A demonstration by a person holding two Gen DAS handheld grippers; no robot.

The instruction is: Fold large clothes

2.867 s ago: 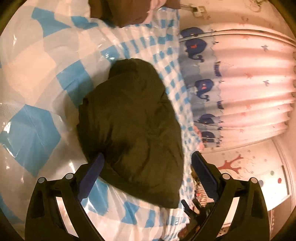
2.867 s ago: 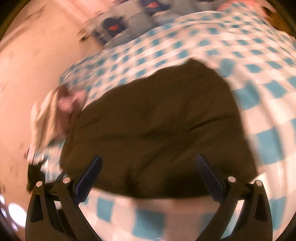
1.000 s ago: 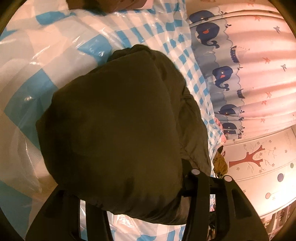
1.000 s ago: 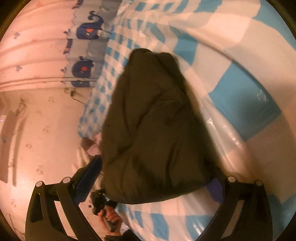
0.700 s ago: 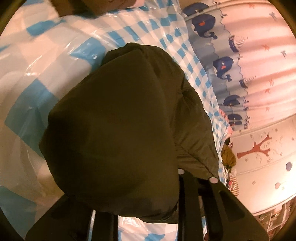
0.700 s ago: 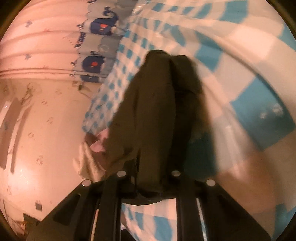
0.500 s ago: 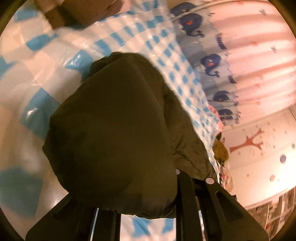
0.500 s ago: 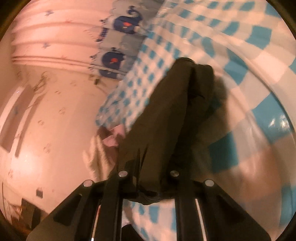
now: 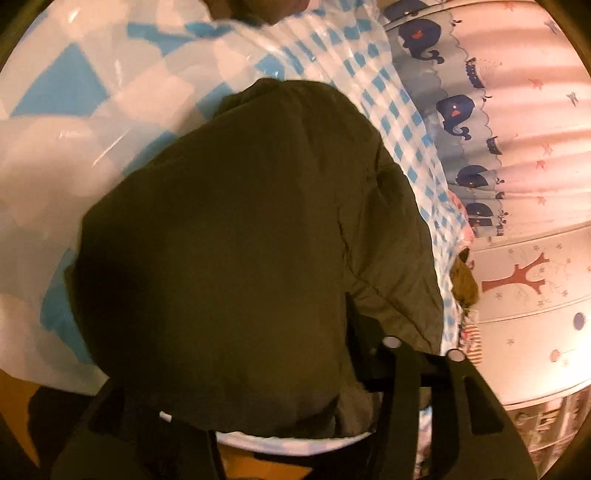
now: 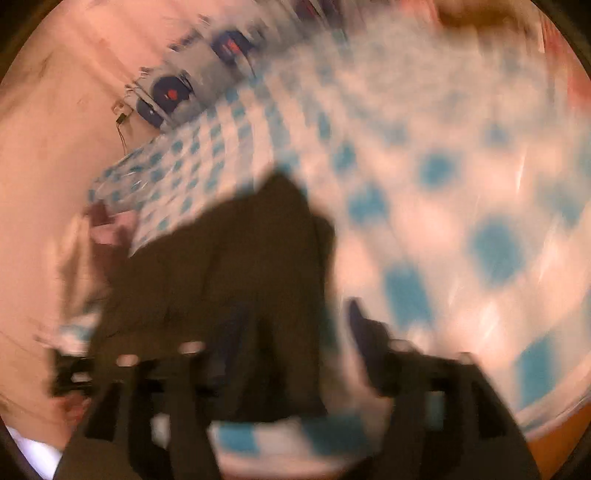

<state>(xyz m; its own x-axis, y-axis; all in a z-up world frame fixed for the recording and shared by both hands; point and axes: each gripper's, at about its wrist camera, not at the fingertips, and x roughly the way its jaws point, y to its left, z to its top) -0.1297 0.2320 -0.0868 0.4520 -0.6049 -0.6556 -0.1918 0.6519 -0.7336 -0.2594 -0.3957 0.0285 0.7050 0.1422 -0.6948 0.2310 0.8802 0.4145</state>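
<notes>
A dark olive padded garment, folded into a bundle, lies on the blue-and-white checked plastic sheet. My left gripper is shut on the garment's near edge; the cloth bulges over and hides the fingers. In the right wrist view, which is badly blurred, the garment sits at the lower left. My right gripper has its jaws spread apart, the right finger beside the cloth's edge and the left finger behind the cloth.
A whale-print curtain hangs at the right beyond the sheet. A brown cloth heap lies at the far end. A wall with a tree sticker and shelves stands at the lower right. Orange wood shows past the sheet's near edge.
My right gripper, shut on the garment half a second ago, has opened and swung quickly to the right. My left gripper stays shut on the garment, which has shifted slightly.
</notes>
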